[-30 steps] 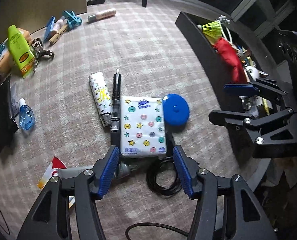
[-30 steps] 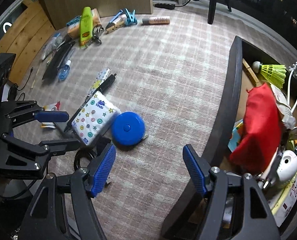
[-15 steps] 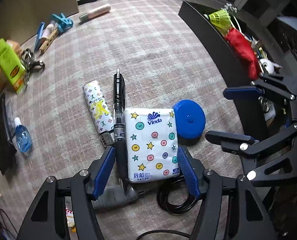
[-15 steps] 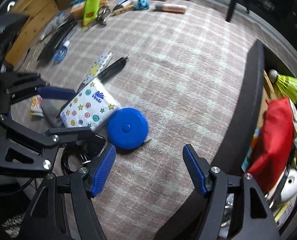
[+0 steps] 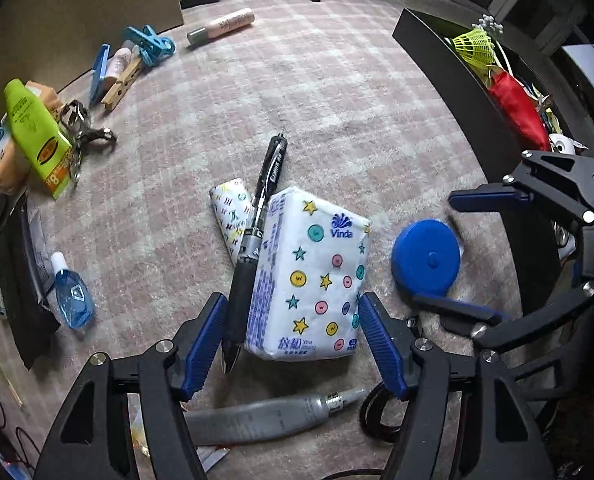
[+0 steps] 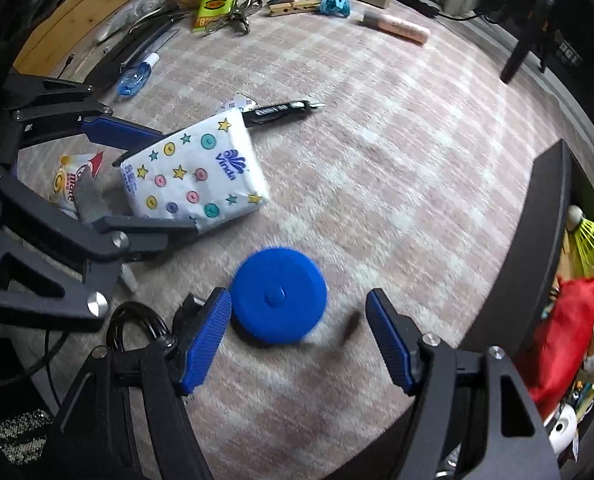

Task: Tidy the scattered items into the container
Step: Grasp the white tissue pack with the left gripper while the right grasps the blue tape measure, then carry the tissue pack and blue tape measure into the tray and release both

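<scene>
A white tissue pack with stars and dots lies on the checked rug, tilted, with a black pen against its left side. My left gripper is open, its blue pads on either side of the near end of pack and pen. The pack also shows in the right wrist view. A blue round tape measure lies between the pads of my open right gripper; it also shows in the left wrist view. The black container stands at the right, holding a red pouch and a yellow shuttlecock.
A grey tube and a black cable coil lie under my left gripper. A patterned lighter, blue spray bottle, green tube, clips and a pink tube are scattered on the rug.
My left gripper has moved forward around the tissue pack and pen, and the pack has tilted. My right gripper has moved left and down around the blue tape measure.
</scene>
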The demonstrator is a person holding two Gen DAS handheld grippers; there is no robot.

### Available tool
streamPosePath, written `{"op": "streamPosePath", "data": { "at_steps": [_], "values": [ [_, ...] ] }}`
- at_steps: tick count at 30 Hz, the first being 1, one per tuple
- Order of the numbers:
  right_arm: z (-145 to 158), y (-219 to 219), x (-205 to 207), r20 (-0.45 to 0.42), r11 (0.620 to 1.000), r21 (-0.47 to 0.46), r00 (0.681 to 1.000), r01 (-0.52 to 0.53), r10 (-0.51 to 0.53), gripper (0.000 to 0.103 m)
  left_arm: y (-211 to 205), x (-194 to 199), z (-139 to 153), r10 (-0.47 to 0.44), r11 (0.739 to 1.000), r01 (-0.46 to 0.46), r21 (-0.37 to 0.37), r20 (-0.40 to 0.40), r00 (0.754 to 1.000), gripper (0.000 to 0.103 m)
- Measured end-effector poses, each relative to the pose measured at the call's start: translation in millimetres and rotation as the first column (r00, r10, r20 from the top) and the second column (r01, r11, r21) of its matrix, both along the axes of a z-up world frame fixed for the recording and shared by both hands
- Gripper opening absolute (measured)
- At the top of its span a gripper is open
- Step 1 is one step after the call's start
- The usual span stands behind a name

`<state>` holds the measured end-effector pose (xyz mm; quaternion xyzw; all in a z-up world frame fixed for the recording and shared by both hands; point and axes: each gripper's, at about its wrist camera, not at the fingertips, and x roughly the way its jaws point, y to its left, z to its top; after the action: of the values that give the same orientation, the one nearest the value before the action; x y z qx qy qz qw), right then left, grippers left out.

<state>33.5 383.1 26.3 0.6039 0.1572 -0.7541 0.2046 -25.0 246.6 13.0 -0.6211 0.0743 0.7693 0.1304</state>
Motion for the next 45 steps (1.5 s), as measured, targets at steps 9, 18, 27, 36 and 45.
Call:
{"op": "streamPosePath", "data": {
  "at_steps": [9, 18, 27, 36, 45],
  "values": [
    [-2, 8, -8, -0.007, 0.999, -0.001, 0.999, 0.051, -0.051, 0.049, 0, 0, -3, 0.009, 1.000, -0.009, 0.001, -0.009, 1.000, 0.037],
    [13, 30, -6, -0.027, 0.988, -0.068, 0.989, 0.141, -0.144, 0.049, -30, 8, 18, 0.082, 0.993, -0.079, 0.091, -0.026, 0.996, 0.033],
    [65, 69, 0, -0.097, 0.951, -0.174, 0.957, 0.255, -0.274, 0.049, -17, 14, 48, 0.094, 0.985, -0.080, 0.151, -0.088, 0.992, 0.033],
    [78, 94, 19, -0.119, 0.917, -0.209, 0.922, 0.339, -0.368, 0.049, -21, 9, 58, 0.109, 0.978, -0.090, 0.190, -0.097, 0.989, 0.033],
    [77, 96, 26, -0.111, 0.910, -0.219, 0.918, 0.351, -0.381, 0.049, -24, 6, 35, 0.090, 0.985, -0.079, 0.153, -0.066, 0.994, 0.035]
  ]
}}
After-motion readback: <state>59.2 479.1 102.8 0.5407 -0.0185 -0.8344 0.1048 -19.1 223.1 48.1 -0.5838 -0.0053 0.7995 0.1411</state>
